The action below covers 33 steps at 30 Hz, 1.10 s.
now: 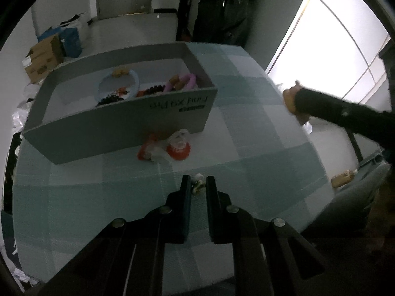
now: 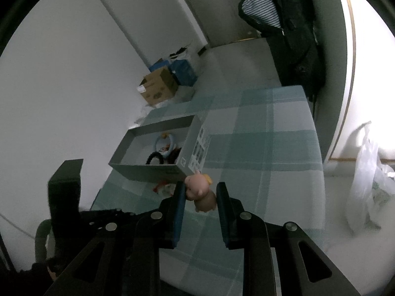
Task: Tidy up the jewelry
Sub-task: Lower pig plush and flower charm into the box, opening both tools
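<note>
Pale and tiny, the trinket (image 1: 197, 185) is sitting on the checked cloth (image 1: 246, 135) in front of the grey box (image 1: 118, 128), and your left gripper (image 1: 198, 185) is pinching it with jaws nearly together, so you are best lifting it straight up before carrying it over the near wall. Your right gripper (image 2: 201, 192) is clamping a pink pig charm (image 2: 201, 192) just short of the box's near corner, angled down and clear of the cloth.

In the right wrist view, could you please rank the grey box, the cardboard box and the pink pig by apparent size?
1. Grey box
2. Cardboard box, though it sits farther away
3. Pink pig, smallest despite being nearest, between the right gripper's fingers
</note>
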Available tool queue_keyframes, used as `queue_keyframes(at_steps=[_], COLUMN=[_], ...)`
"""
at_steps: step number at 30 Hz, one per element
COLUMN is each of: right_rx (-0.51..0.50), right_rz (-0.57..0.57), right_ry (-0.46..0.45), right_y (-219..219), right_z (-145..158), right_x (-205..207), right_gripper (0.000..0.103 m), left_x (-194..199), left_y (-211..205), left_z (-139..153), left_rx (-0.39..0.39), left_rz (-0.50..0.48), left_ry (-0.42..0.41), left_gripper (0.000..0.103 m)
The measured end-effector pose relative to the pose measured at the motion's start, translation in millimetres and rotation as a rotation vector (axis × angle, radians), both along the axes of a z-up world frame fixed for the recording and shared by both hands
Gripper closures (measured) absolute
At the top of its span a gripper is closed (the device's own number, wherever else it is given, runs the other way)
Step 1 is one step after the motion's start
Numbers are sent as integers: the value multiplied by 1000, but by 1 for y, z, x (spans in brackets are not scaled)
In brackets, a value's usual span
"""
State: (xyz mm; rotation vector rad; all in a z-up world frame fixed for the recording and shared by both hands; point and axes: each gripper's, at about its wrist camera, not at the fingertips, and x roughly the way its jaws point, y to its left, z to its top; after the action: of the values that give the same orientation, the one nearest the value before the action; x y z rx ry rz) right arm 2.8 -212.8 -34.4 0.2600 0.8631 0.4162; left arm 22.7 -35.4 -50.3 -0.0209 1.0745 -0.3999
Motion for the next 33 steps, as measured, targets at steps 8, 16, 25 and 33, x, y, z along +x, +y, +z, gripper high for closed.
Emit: queue_keyframes(at_steps=[8, 16, 25, 33], right_rx=[40, 81, 117, 137], right_rz=[3, 21, 72, 99], right_ry=[-24, -26, -52, -40], right_y=[4, 19, 50, 71], right_z=[9, 14, 28, 27], right_x=[0, 9, 27, 48], right_gripper=[79, 79, 79, 79], left_x=[-3, 9, 31, 46], left_y=[20, 51, 75, 95], left_z=[34, 64, 60, 55], left_rx=[-112, -230, -269, -302], left_rz=[41, 128, 211, 250], left_ry=[-85, -180, -185, -163], left_gripper=[96, 96, 96, 96])
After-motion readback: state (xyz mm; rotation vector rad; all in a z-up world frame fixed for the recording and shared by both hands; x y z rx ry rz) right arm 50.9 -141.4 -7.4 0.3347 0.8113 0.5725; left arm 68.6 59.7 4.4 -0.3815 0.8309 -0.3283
